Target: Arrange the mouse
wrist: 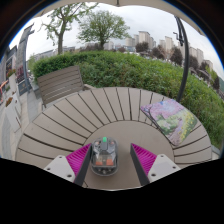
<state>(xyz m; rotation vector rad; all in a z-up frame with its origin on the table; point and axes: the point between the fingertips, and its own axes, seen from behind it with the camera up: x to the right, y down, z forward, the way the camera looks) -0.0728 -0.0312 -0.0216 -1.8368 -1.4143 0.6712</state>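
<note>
Gripper view looked out over a round wooden table (100, 115) built of curved slats, and I will place everything else from that table. On its near part, between the two magenta pads (80, 158) of the gripper (105, 160), sat the mouse (104, 155). It looked small and rounded, grey to silvery on top with a darker lower end, and some faint coloured marking on its back that I could not make out. It appeared to rest on the table's slats with a sliver of gap at each side, so the claw stood released, its fingers about the mouse rather than pressing on it.

Toward the table's right rim lay a mouse mat (172, 117), flat, printed in pale greens and pinks, well apart from the mouse. Off the table's left side stood a wooden chair (62, 84) with a slatted back, drawn near the rim. Behind the table ran a thick green hedge (130, 68), and beyond that rose trees (100, 25) and pale buildings (150, 40) under a bright sky.
</note>
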